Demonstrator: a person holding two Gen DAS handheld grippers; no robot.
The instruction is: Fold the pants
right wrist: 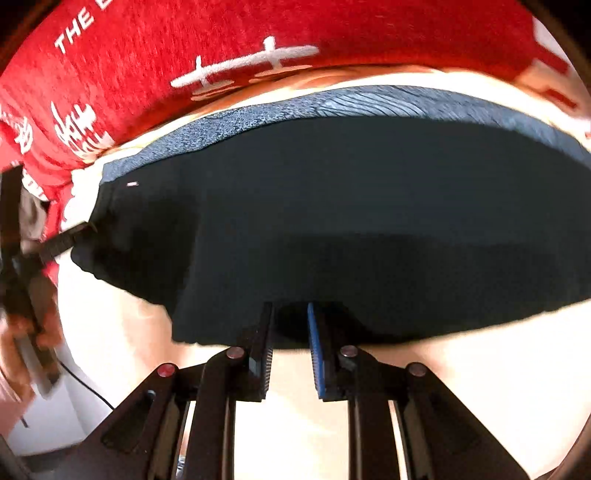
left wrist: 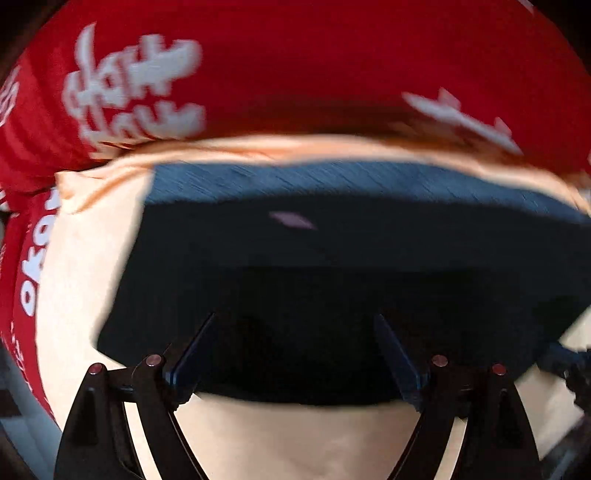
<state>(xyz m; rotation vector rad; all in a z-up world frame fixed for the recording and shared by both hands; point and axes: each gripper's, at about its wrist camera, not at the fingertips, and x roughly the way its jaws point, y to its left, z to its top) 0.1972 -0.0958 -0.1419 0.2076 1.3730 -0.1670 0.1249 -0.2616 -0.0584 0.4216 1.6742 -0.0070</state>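
So the pants (right wrist: 369, 206) were lying dark and pretty flat on the pale tabletop (right wrist: 461, 387), with the red printed cloth (right wrist: 258, 33) bunched up right behind their far edge. The right tool (right wrist: 290, 317) was sitting at the near edge of the pants with its jaws only a narrow gap apart, and honestly I couldn't tell if any fabric was actually pinched in there or if the tips were just resting at the hem. The left tool (left wrist: 295, 321) was spread wide, tips over the near edge of the pants, nothing gripped as far as I could see. My worry: if the right one only caught the top layer (or nothing), lifting would peel one layer off and leave the rest behind, and the fold would come out lopsided. Same deal if the left one closed on too thin a bite, the cloth could slip out mid-lift. Also the left view was motion-blurred, so it looked like things were moving fast, which makes a sloppy grab more likely. And carrying the near edge toward the far edge could drag the pants into that red cloth and bunch everything up.
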